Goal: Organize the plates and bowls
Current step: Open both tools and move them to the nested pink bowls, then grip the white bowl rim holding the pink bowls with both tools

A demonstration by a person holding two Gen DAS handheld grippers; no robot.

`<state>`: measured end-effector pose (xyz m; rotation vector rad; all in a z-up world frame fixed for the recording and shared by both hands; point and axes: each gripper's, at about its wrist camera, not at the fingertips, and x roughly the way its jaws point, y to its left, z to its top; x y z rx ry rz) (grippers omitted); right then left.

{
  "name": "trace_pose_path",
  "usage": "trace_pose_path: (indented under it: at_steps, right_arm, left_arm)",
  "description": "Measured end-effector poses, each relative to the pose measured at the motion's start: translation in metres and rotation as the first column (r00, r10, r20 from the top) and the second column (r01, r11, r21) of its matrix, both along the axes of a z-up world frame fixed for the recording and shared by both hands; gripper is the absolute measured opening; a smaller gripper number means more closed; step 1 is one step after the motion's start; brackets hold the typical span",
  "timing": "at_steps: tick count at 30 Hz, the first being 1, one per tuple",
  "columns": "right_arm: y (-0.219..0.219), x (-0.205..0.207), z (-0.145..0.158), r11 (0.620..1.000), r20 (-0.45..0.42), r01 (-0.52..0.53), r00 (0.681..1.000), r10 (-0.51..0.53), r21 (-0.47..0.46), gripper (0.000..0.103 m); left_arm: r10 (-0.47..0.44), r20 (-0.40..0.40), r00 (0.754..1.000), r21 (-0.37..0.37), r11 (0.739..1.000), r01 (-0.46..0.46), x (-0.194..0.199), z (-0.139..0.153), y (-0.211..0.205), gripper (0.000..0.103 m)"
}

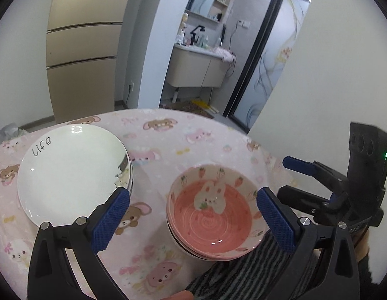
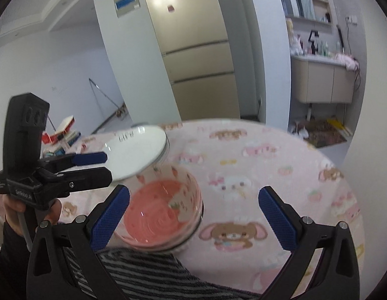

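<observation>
A stack of white plates (image 1: 73, 172), the top one lettered "Life", sits on the left of the pink cartoon tablecloth (image 1: 193, 137). To its right is a stack of pink rabbit bowls (image 1: 213, 215), near the table's front edge. My left gripper (image 1: 193, 192) is open above the gap between the two stacks and holds nothing. My right gripper (image 1: 283, 176) hovers just right of the bowls. In the right wrist view the right gripper (image 2: 194, 191) is open and empty, with the bowls (image 2: 163, 210) by its left finger, the plates (image 2: 141, 150) behind, and the left gripper (image 2: 106, 167) over the plates' edge.
A striped grey fabric (image 2: 143, 275) lies at the table's near edge under the bowls. A hand (image 2: 13, 215) holds the left gripper. Beyond the round table stand a beige cabinet (image 1: 81, 70), a vanity (image 1: 193, 67) and a dark-framed door (image 1: 268, 57). Boxes (image 2: 63, 135) sit far left.
</observation>
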<state>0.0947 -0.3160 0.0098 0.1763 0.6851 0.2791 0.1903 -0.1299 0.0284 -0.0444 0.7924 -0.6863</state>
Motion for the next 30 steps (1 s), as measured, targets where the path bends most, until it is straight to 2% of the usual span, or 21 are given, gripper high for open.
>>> trace_pose_path:
  at_steps: [5, 8, 13, 20, 22, 24, 27, 28, 30]
  right_arm:
    - [-0.003, 0.003, -0.023, 0.999, -0.04, 0.032, 0.999, -0.031, 0.024, 0.101]
    - [-0.01, 0.007, -0.032, 0.996, -0.065, 0.058, 0.996, -0.053, 0.067, 0.087]
    - [-0.008, 0.01, -0.045, 0.997, -0.105, 0.045, 0.994, -0.038, 0.063, 0.086]
    - [-0.005, 0.009, -0.051, 0.995, -0.129, 0.031, 0.992, -0.018, 0.095, 0.085]
    - [-0.005, 0.012, -0.051, 0.995, -0.14, 0.026, 0.99, -0.012, 0.097, 0.081]
    - [-0.005, 0.017, -0.053, 0.992, -0.159, 0.011, 0.987, 0.009, 0.127, 0.071]
    - [-0.002, 0.022, -0.059, 0.989, -0.181, 0.017, 0.983, 0.011, 0.15, 0.068]
    - [0.0, 0.023, -0.061, 0.99, -0.186, 0.014, 0.982, 0.013, 0.144, 0.068]
    - [0.006, 0.024, -0.065, 0.99, -0.197, 0.004, 0.98, 0.024, 0.139, 0.067]
  left_arm:
    - [-0.024, -0.04, 0.999, 0.038, 0.999, 0.026, 0.0, -0.021, -0.017, 0.103]
    - [-0.026, -0.066, 0.998, 0.048, 0.998, 0.029, 0.002, -0.029, -0.021, 0.103]
    - [-0.039, -0.086, 0.996, 0.05, 0.998, 0.043, 0.003, -0.037, -0.025, 0.103]
    - [-0.028, -0.135, 0.99, 0.014, 0.999, 0.031, 0.009, -0.046, -0.026, 0.103]
    - [-0.022, -0.151, 0.988, 0.007, 1.0, 0.023, 0.011, -0.049, -0.025, 0.103]
    - [-0.012, -0.175, 0.984, -0.001, 1.0, 0.012, 0.013, -0.052, -0.022, 0.103]
    - [0.01, -0.23, 0.973, -0.022, 1.0, -0.016, 0.019, -0.057, -0.016, 0.102]
    - [0.014, -0.249, 0.968, -0.034, 0.999, -0.023, 0.021, -0.059, -0.014, 0.101]
    - [0.012, -0.285, 0.958, -0.054, 0.998, -0.029, 0.023, -0.063, -0.01, 0.085]
